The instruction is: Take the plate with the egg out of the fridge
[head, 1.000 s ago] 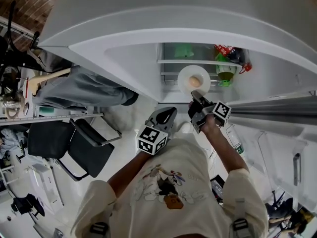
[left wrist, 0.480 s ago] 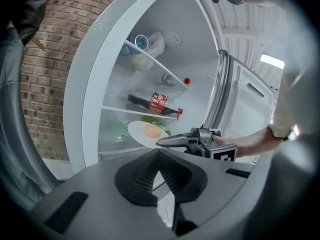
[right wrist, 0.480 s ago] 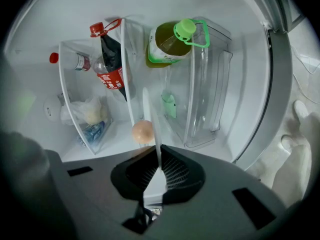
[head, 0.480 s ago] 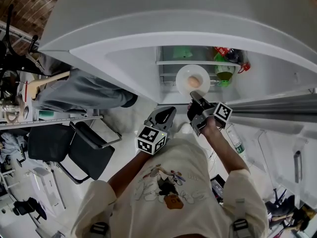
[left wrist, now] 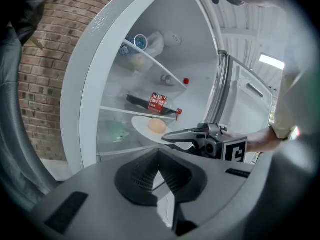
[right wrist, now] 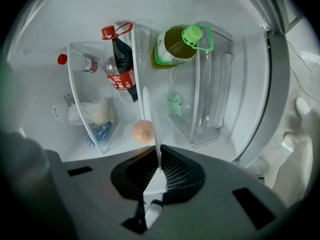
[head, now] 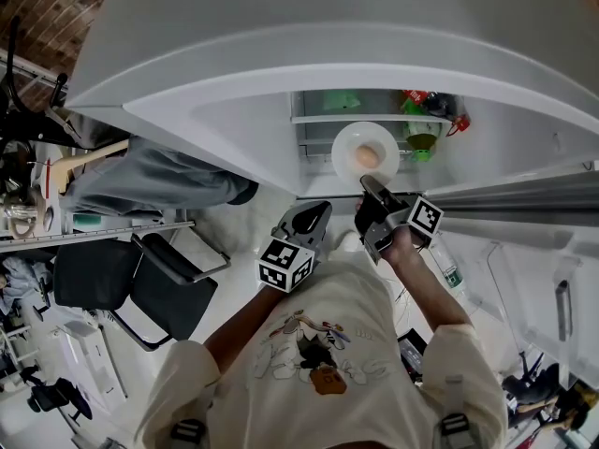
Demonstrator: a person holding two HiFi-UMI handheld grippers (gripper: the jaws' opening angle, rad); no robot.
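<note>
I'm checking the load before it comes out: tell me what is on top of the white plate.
One egg lies on the plate; nothing else shows there. The right gripper is shut on the near rim, covering that patch.

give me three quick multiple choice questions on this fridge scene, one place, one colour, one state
1. Where does the egg lie? A on the plate B in a door shelf C on the floor
2. What colour is the cap of the yellow bottle? A red B green C blue
3. How is the right gripper? A open, empty B shut on the bottle C shut on the plate's rim
Key: A, the egg rests on the plate; B, the cap is green; C, the rim runs between its closed jaws.
</note>
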